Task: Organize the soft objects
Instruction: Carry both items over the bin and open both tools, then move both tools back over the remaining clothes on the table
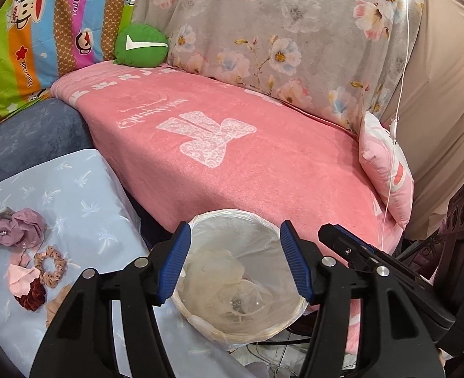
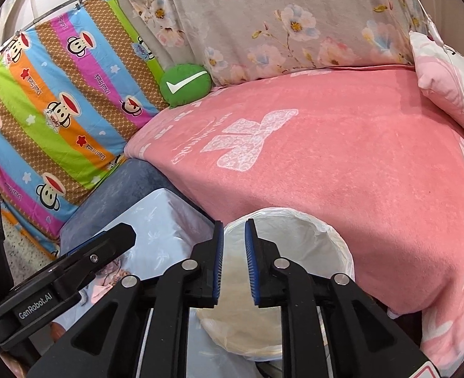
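Over the lined bin (image 1: 238, 271), left gripper (image 1: 233, 264) spread wide and empty, right gripper (image 2: 233, 263) parted a little, nothing between. Something small already down in the bin — hard to tell what. Left to sort: scrunchies (image 1: 50, 261) and crumpled cloths (image 1: 19, 228) at the blue cover's (image 1: 84, 189) left edge. Nearby, pink blanket (image 1: 263, 163), green cushion (image 1: 140, 44) — nothing blocking.

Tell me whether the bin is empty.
Not empty: small items lie at the bottom of the lined bin, seen through the left gripper.
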